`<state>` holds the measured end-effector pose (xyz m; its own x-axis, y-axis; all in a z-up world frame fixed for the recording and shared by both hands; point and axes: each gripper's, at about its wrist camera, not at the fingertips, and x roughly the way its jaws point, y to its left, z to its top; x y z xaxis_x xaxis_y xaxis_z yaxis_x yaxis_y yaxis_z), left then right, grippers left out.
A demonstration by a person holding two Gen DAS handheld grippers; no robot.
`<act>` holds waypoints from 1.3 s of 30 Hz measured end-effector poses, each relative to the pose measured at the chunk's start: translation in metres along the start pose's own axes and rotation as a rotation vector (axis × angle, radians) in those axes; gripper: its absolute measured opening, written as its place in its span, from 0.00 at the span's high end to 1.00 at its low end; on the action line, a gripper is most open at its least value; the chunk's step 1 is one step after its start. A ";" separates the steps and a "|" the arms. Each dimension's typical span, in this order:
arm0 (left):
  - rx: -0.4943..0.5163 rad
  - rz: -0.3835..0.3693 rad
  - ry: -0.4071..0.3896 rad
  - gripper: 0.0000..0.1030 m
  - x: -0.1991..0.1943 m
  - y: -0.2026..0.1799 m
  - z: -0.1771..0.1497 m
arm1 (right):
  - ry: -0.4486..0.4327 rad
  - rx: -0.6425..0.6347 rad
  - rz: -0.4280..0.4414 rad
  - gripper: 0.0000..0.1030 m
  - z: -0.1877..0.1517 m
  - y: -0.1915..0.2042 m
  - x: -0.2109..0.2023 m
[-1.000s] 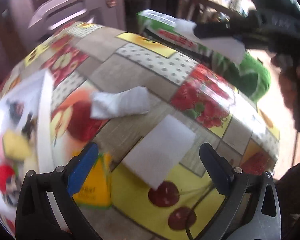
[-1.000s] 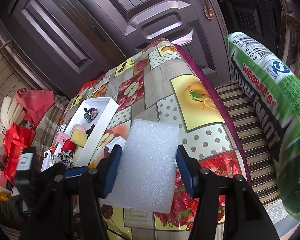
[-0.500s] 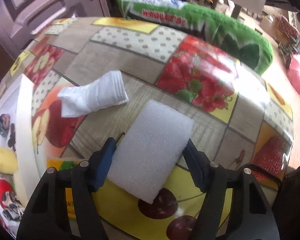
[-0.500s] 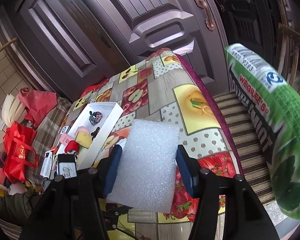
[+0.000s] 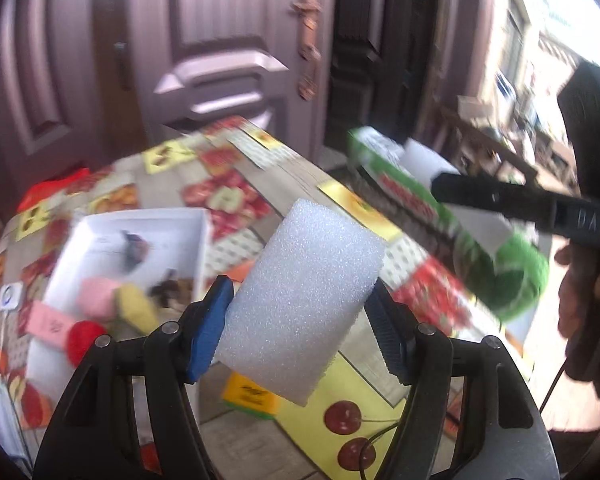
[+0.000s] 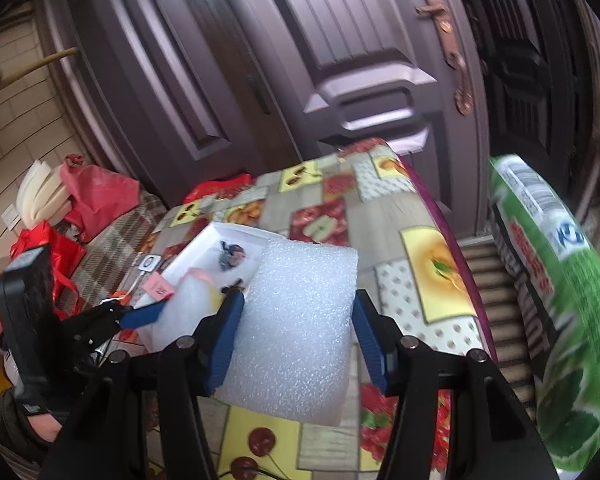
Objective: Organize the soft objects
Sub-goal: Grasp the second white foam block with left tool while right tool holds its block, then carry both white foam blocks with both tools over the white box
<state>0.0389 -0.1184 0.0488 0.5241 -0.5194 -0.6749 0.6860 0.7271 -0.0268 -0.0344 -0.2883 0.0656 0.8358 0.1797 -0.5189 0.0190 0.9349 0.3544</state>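
Note:
My left gripper (image 5: 300,328) is shut on a white foam block (image 5: 300,300) and holds it in the air above the fruit-patterned tablecloth (image 5: 228,196). My right gripper (image 6: 296,336) is shut on a second white foam block (image 6: 300,328), also lifted above the table. A white open box (image 5: 202,240) with several small soft toys inside lies on the left of the table; it also shows in the right wrist view (image 6: 236,232). The left gripper (image 6: 140,316) shows at the left of the right wrist view, near the box.
A large green Wrigley's-print pillow (image 6: 556,300) stands at the table's right edge, also in the left wrist view (image 5: 460,232). A closed dark door (image 6: 340,80) is behind the table. Red bags (image 6: 92,196) lie on the floor at left. A pink tag (image 5: 48,324) and small items lie beside the box.
My left gripper closed on the foam block on the table and lifted it, swinging toward the white box. My right gripper kept holding its block and moved little.

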 end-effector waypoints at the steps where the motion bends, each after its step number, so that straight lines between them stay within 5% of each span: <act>1: -0.019 0.011 -0.015 0.35 -0.008 0.006 0.001 | -0.006 -0.008 0.004 0.47 0.003 0.005 -0.001; 15: -0.200 0.151 -0.111 0.35 -0.077 0.082 -0.019 | -0.045 -0.101 0.048 0.47 0.022 0.071 0.008; 39: -0.309 0.270 -0.124 0.34 -0.081 0.171 -0.010 | -0.035 -0.150 0.059 0.47 0.050 0.111 0.052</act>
<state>0.1092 0.0527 0.0918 0.7334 -0.3287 -0.5950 0.3429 0.9347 -0.0937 0.0388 -0.1903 0.1167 0.8519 0.2271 -0.4719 -0.1105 0.9587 0.2620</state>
